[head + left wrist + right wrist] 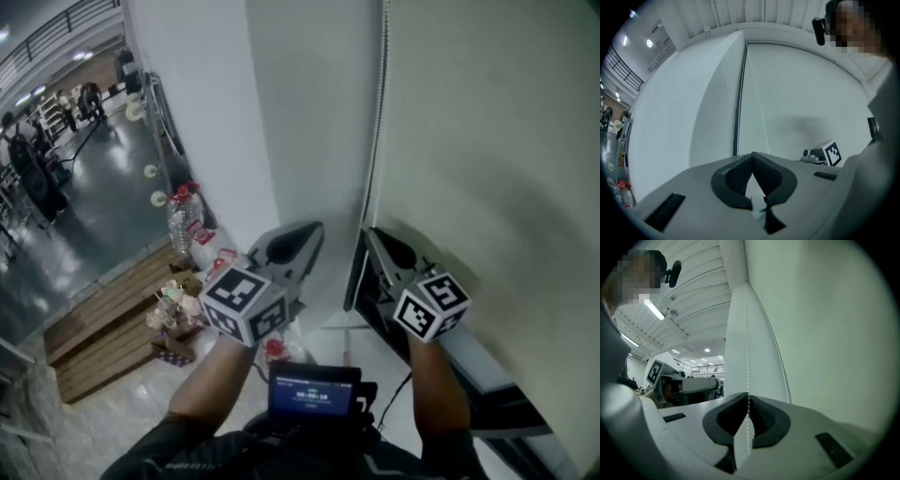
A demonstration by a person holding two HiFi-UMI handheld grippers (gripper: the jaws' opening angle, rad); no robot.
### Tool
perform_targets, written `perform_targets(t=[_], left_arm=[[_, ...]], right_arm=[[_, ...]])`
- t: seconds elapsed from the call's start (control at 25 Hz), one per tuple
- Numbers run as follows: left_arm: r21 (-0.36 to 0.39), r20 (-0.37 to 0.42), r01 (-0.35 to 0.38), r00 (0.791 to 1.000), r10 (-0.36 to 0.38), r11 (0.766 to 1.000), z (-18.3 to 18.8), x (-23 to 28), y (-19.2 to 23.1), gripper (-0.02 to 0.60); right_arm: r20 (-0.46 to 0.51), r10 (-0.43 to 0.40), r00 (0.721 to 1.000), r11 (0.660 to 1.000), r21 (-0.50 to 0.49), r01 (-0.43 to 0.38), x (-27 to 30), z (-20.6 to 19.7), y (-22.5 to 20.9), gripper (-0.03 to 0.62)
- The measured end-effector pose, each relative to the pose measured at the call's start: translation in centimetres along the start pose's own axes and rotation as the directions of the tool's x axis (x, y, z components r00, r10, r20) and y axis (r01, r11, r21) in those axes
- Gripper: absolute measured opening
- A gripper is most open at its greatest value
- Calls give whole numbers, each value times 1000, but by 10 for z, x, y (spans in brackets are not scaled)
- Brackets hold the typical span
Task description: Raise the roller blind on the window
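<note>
**Pinching the bead chain: handling notes**

Right gripper (748, 399): jaws closed on one strand of the bead chain (748, 352). The chain hangs at the left edge of the roller blind (825, 333), which is down over the window.
Chain judged light, limp and slippery. The beads give purchase, so grip across them and pull straight.
Second strand (781, 362) runs just beside and may snag.
Left gripper (752, 155): jaws together, nothing between.
Bottles (183, 220) on the floor, well apart.

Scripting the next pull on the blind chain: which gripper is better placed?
Right. The right gripper has its jaws closed on one strand of the bead chain, so it could likely pull straight away. The left gripper is shut with nothing between its jaws; the chain hangs beyond them.
</note>
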State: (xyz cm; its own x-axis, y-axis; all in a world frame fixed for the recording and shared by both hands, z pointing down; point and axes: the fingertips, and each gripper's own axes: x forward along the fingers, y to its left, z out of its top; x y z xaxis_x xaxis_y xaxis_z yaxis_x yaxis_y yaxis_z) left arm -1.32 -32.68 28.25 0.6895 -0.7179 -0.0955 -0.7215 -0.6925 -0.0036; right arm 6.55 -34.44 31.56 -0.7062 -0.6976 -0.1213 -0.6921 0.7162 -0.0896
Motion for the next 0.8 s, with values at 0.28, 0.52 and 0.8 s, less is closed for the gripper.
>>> perform_targets(t=[0.28, 0.52, 0.8], left_arm=[[-21, 25, 153, 988, -152, 988, 24, 29, -33, 87], [-42, 19, 278, 961, -277, 960, 33, 49, -54, 87], [-57, 7, 347, 938, -347, 936, 34, 58, -63, 87]], right_arm=[[-6, -2, 1000, 1000, -5, 2, -21, 7, 15, 9], [-7, 25, 1000, 999, -34, -25, -25, 7, 29, 9], [-23, 24, 999, 1000, -15, -24, -22, 1, 35, 8]])
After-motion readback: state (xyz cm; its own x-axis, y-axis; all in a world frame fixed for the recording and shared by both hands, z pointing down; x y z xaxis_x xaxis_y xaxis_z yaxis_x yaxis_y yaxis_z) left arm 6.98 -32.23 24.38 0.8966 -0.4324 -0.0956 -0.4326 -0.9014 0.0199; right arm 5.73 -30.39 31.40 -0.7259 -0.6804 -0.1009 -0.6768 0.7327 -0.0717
